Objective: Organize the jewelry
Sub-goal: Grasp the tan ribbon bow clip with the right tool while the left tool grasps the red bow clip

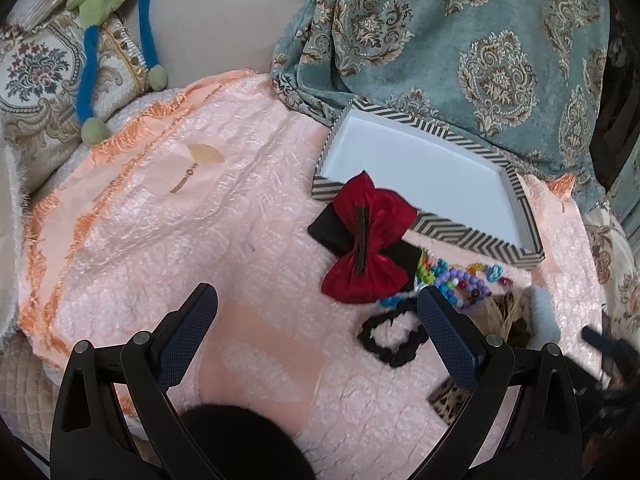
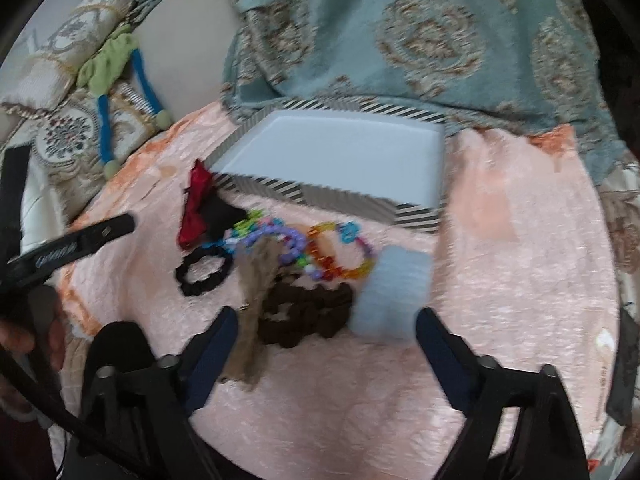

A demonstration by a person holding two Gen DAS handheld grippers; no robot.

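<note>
A striped box with a white inside lies empty on the pink blanket. In front of it lie a red bow clip, colourful bead bracelets, a black scrunchie, a brown scrunchie, a leopard-print clip and a pale blue fuzzy item. My left gripper is open over bare blanket, left of the pile. My right gripper is open just above the brown scrunchie. Both are empty.
A teal patterned cloth hangs behind the box. An embroidered cushion with a green and blue soft toy sits at the far left. The blanket's orange fringe marks its left edge.
</note>
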